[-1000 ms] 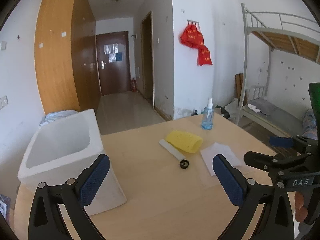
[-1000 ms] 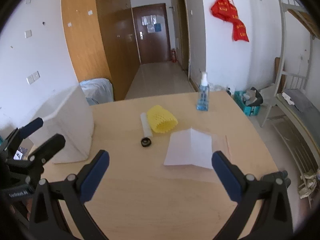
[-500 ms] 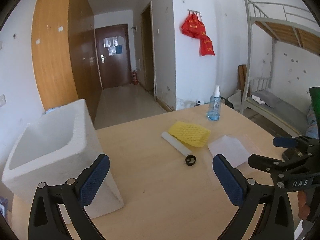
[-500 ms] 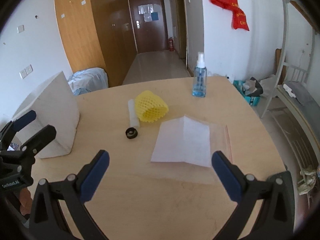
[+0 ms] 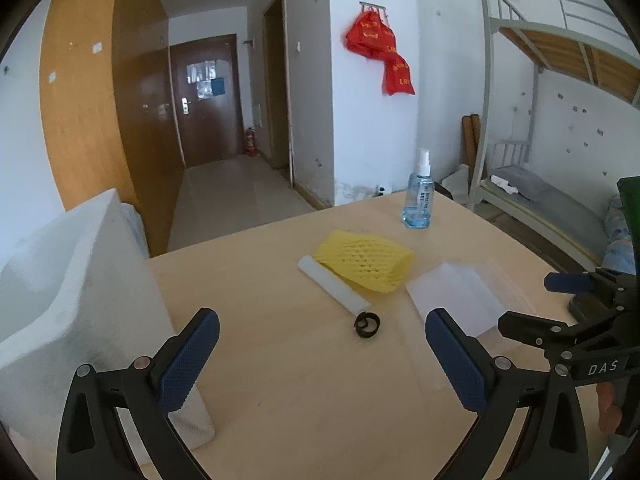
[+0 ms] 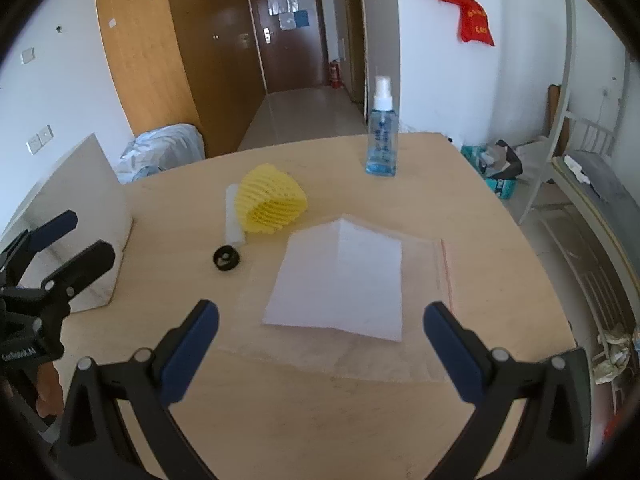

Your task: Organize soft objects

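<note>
A yellow foam net sleeve (image 5: 364, 264) (image 6: 272, 204) lies mid-table, next to a white foam stick (image 5: 334, 284) (image 6: 234, 220) and a small black ring (image 5: 367, 324) (image 6: 227, 258). A folded white sheet (image 6: 340, 280) (image 5: 456, 300) lies on a clear zip bag (image 6: 424, 264). A white foam box (image 5: 60, 304) (image 6: 76, 220) stands at the table's left. My left gripper (image 5: 322, 356) is open and empty, near the black ring. My right gripper (image 6: 320, 344) is open and empty, just short of the white sheet.
A blue spray bottle (image 5: 419, 200) (image 6: 381, 140) stands at the table's far edge. The wooden table (image 5: 300, 400) ends at the right, near a bunk bed (image 5: 552, 200). Each gripper shows in the other's view, the right one (image 5: 560, 308) and the left one (image 6: 56, 256).
Both grippers have moved forward and lower toward the objects, which now look larger. The foam box has slid toward the left edge of both views. Both stay open.
</note>
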`<action>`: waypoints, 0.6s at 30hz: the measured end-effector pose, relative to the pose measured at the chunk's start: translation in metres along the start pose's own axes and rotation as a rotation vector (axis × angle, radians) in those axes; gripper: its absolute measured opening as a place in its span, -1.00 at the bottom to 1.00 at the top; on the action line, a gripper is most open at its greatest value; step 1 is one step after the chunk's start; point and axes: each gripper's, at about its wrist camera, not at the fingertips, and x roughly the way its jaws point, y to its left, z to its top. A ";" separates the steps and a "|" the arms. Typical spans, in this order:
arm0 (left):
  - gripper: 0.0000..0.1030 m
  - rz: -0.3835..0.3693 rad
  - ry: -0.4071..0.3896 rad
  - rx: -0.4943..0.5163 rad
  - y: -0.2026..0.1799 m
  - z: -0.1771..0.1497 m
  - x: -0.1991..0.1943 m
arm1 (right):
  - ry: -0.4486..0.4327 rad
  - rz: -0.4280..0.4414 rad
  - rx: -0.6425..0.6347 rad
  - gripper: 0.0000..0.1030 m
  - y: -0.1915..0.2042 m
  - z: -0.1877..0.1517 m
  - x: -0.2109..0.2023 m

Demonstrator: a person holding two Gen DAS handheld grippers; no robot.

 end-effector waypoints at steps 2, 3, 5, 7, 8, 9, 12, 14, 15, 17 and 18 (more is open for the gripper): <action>0.99 -0.005 0.004 0.004 0.001 0.001 0.005 | 0.007 -0.008 -0.002 1.00 -0.003 0.000 0.004; 0.99 -0.013 0.005 0.010 0.001 0.001 0.007 | 0.014 -0.014 -0.001 1.00 -0.005 0.000 0.007; 0.99 -0.013 -0.001 0.020 0.000 0.001 0.011 | 0.030 -0.013 0.002 1.00 -0.008 0.001 0.014; 0.99 -0.007 0.001 0.023 0.000 0.002 0.014 | 0.048 -0.019 -0.003 1.00 -0.008 0.002 0.021; 0.99 -0.009 0.001 0.019 0.000 0.002 0.015 | 0.059 -0.020 -0.007 1.00 -0.007 0.003 0.026; 0.99 -0.009 0.001 0.015 0.000 0.002 0.015 | 0.068 -0.018 -0.011 1.00 -0.006 0.004 0.030; 0.99 -0.020 -0.017 0.032 -0.006 -0.003 0.008 | 0.083 -0.042 -0.035 1.00 -0.004 0.006 0.039; 0.99 -0.036 -0.030 0.056 -0.012 -0.004 0.002 | 0.088 -0.052 -0.038 1.00 -0.007 0.003 0.039; 0.99 -0.046 -0.036 0.058 -0.013 -0.005 -0.002 | 0.091 -0.050 -0.042 1.00 -0.009 0.001 0.038; 0.99 -0.067 -0.036 0.049 -0.015 -0.005 -0.006 | 0.096 -0.044 -0.055 1.00 -0.010 -0.004 0.033; 0.99 -0.074 -0.037 0.049 -0.016 -0.005 -0.008 | 0.096 -0.040 -0.055 1.00 -0.010 -0.007 0.029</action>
